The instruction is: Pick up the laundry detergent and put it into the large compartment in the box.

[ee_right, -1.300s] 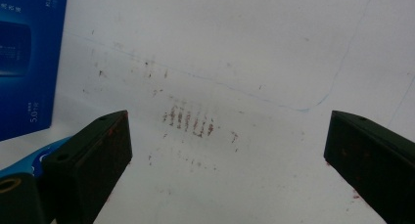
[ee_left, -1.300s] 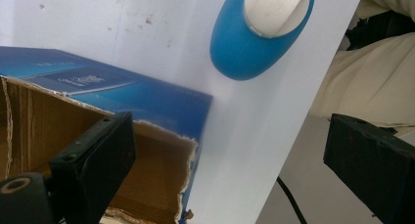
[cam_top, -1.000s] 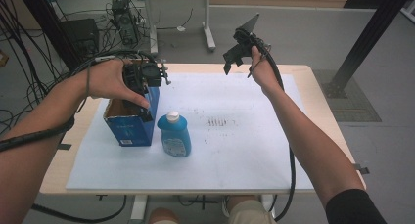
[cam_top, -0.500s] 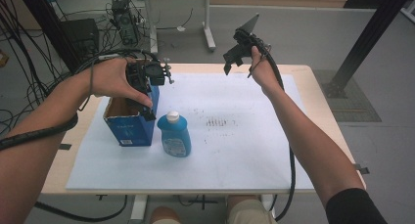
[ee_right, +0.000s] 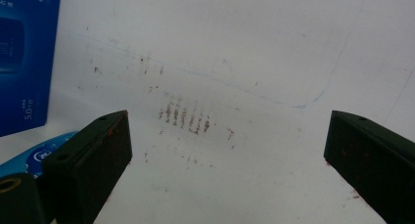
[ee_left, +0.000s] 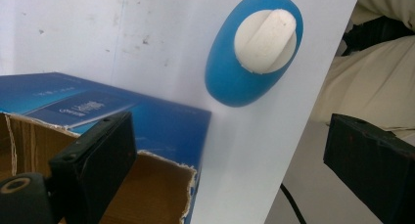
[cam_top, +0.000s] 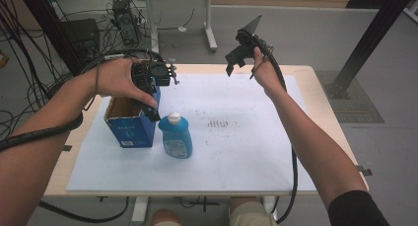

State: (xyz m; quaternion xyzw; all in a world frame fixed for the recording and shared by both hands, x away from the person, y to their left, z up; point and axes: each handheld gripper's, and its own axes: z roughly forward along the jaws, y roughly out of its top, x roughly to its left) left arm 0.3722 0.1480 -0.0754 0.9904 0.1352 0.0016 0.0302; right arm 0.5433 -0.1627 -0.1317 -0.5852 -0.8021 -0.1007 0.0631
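Above the box point(cam_top: 129, 122), left claw point(cam_top: 150, 110) gapes wide, approaching; next, descend beside it onto the bottle point(cam_top: 175, 136).

The high view looks forward and down over the whole bench point(cam_top: 296, 88). The left gripper view hangs close above the blue bottle point(ee_left: 230, 82) and open box point(ee_left: 161, 126), both shared with the high view.
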